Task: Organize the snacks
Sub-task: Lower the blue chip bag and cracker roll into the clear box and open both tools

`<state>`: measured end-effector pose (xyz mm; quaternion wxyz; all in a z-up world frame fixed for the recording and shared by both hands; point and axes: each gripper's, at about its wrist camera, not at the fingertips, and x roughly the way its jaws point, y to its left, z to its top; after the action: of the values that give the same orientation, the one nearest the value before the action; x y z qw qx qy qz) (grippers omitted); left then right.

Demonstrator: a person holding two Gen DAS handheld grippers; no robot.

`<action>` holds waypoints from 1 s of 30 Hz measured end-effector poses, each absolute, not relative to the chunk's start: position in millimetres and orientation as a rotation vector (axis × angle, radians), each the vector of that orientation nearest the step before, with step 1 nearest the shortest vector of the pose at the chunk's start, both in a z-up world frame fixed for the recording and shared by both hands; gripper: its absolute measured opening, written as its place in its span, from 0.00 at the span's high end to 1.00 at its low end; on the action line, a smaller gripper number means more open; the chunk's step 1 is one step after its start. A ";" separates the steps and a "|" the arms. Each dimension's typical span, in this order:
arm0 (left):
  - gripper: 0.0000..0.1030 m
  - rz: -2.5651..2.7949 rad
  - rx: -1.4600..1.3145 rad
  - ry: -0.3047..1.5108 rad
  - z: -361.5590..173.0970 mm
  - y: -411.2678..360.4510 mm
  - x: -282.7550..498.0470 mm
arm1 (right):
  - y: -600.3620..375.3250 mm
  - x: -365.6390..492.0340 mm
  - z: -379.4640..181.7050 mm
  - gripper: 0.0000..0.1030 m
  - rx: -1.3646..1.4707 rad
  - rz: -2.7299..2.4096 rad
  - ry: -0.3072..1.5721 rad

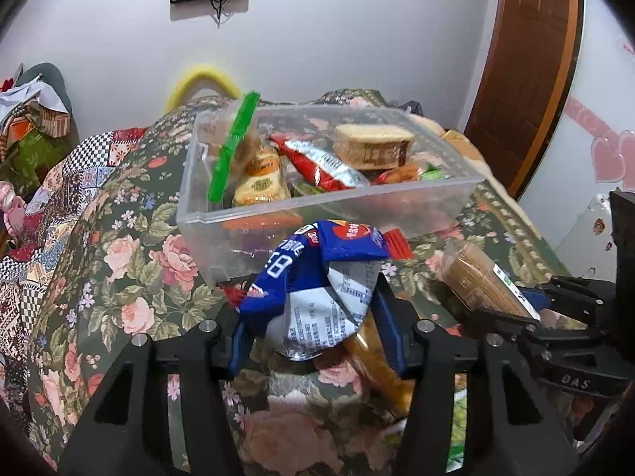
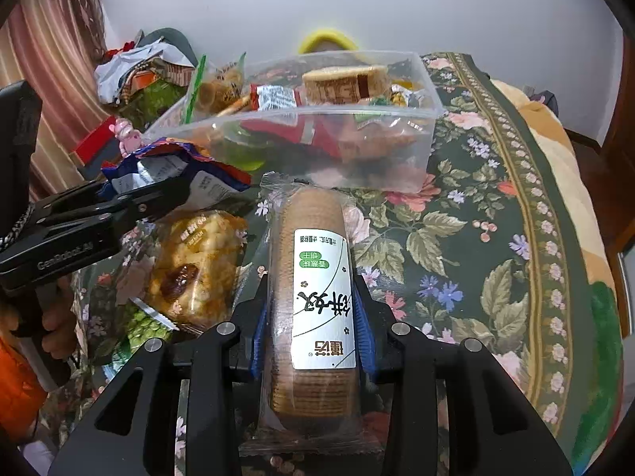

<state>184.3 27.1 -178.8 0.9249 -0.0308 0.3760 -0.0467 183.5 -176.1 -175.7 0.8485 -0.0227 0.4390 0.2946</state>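
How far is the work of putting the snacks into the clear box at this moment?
Done: the clear box already holds several packs. In hand: the right gripper is shut on the biscuit sleeve, and the left gripper has the blue packet between its pads. Left: both of these, plus the yellow puffed snack and the green pea pack on the floral cloth.

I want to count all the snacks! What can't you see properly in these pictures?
- Bottom layer of the clear bin: both views, buried under upper snacks, blurred by the cloudy wall.
- Cracker sleeve: right wrist view, sides covered by the right gripper.
- Blue packet: left wrist view, crumpled, print unreadable.
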 end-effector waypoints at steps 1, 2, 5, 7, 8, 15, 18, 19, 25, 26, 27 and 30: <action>0.49 -0.100 -0.067 0.766 -175.5 27.2 182.0 | -177.7 182.9 -172.9 0.67 -0.046 0.621 0.918; 0.49 -0.106 -0.071 0.759 -171.0 27.0 179.6 | -178.6 183.1 -170.3 0.67 -0.044 0.620 0.911; 0.49 -0.121 -0.081 0.734 -158.4 26.1 176.0 | -182.8 182.7 -159.3 0.67 -0.044 0.614 0.879; 0.49 -0.126 -0.084 0.712 -149.1 25.4 174.6 | -184.8 184.4 -151.9 0.67 -0.038 0.612 0.858; 0.49 -0.127 -0.086 0.703 -145.2 25.5 175.1 | -185.8 185.4 -146.8 0.67 -0.032 0.612 0.846; 0.49 -0.124 -0.095 0.636 -117.1 26.2 191.9 | -184.0 199.0 -119.0 0.67 -0.023 0.599 0.756; 0.49 -0.108 -0.096 0.609 -107.5 25.1 201.5 | -181.0 209.0 -109.5 0.67 -0.030 0.584 0.714; 0.49 -0.105 -0.096 0.600 -103.8 24.5 205.7 | -180.2 213.6 -106.4 0.67 -0.032 0.577 0.701; 0.49 -0.097 -0.098 0.571 -92.8 19.8 230.2 | -176.8 240.8 -95.3 0.67 -0.013 0.550 0.661; 0.49 -0.093 -0.098 0.569 -91.4 19.1 236.0 | -176.4 244.8 -94.1 0.67 -0.010 0.546 0.656; 0.49 -0.091 -0.098 0.569 -90.7 18.9 240.8 | -175.4 249.8 -93.4 0.67 -0.009 0.540 0.652; 0.49 -0.080 -0.104 0.581 -92.0 19.3 259.0 | -173.9 260.2 -93.2 0.67 -0.010 0.526 0.645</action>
<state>259.0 19.3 -92.0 0.9559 -0.0512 0.2864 -0.0394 260.2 -173.9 -93.2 0.9147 -0.0050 0.3132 0.2553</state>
